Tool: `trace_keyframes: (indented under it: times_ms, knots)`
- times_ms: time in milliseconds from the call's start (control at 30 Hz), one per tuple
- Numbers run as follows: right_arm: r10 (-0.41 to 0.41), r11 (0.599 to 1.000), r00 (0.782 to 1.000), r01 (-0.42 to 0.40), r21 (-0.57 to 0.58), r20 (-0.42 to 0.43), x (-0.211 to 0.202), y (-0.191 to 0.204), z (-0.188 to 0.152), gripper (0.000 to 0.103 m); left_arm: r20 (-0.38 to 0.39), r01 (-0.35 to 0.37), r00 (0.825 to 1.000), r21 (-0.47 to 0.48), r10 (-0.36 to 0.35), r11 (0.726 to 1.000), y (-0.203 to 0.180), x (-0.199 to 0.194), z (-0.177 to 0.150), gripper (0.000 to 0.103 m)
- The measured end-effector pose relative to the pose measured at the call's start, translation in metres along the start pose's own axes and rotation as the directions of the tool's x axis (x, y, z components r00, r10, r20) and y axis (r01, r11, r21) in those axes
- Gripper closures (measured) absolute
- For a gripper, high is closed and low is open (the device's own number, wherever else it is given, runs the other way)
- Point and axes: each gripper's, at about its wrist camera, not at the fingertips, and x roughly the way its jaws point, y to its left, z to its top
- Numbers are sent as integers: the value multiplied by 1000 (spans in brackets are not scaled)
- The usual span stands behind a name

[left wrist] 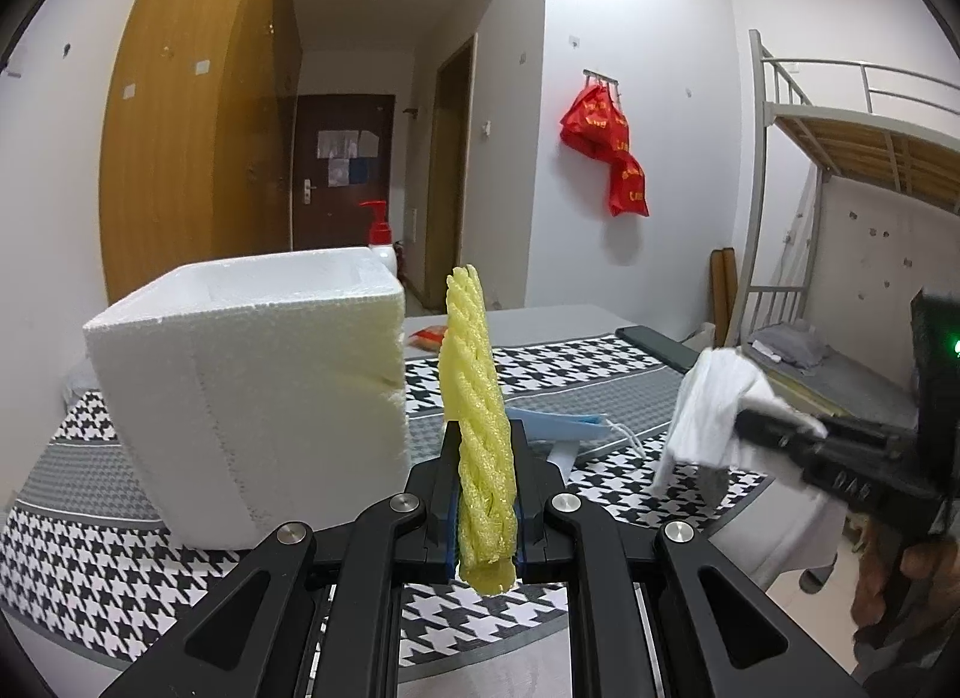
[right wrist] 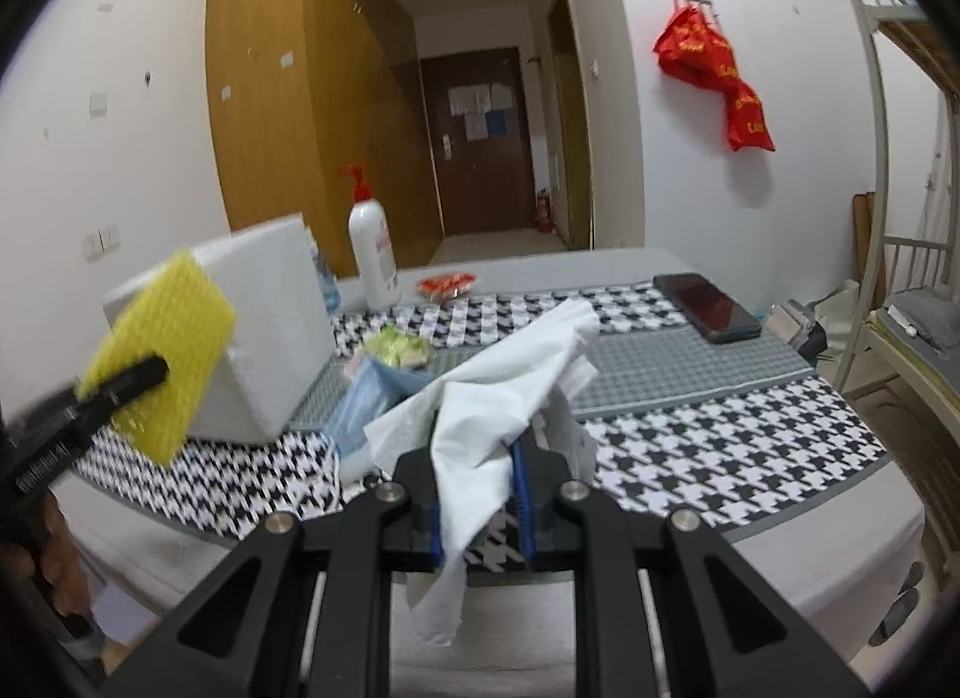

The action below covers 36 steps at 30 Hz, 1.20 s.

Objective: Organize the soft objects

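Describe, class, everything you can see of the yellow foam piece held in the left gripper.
The yellow foam piece is a flat, roughly rectangular sleeve of woven-looking foam netting, soft and ridged. The left gripper is shut on it, pinching its lower part so it stands edge-on and nearly upright, leaning slightly left, lifted clear of the houndstooth cloth. From the right wrist view its broad face shows. It hangs just in front of the white foam box; only the fingers touch it.

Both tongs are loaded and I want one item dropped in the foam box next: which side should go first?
Left, probably. Its tongs hold the yellow foam net right beside the foam box; the right tongs with the white tissue are farther away.
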Motion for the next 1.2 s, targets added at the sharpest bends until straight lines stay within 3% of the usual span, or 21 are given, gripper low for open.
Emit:
trace_keyframes:
  times_ms: [33,100,200,333,533,700,733,800,900,1200]
  knots:
    - [-10,1000,1000,10,-15,-9,3,3,-3,67,-2,-1,1000,-1,1,1000,1,0,0,90]
    - [-38,999,999,37,-35,-20,6,6,-7,37,-6,-7,1000,-2,7,1000,1,1,0,90]
    - [-81,995,997,81,-61,11,1,8,-8,21,-12,-1,1000,-8,1,1000,4,4,-1,90]
    - [-53,997,998,55,-63,22,-1,10,-3,21,-20,7,1000,-7,-7,1000,4,6,0,90]
    - [41,991,999,-45,-127,-32,25,40,-3,21,-27,7,1000,-9,-7,1000,4,10,0,90]
    - [58,988,994,-71,-141,-93,51,51,-4,21,-32,3,999,-5,-3,1000,6,12,-1,90]
    - [58,988,992,-73,-134,-110,57,50,-5,22,-32,0,999,-4,0,1000,6,13,-1,90]
    - [51,990,987,-70,-125,-151,68,47,-9,37,-34,-6,999,-8,6,1000,7,14,-1,90]
    - [41,991,980,-65,-117,-195,81,44,-14,48,-39,-11,999,-15,11,1000,11,16,-2,90]
    - [8,983,972,-51,-179,-235,96,51,-20,49,-75,4,997,-33,-6,999,15,24,-4,90]
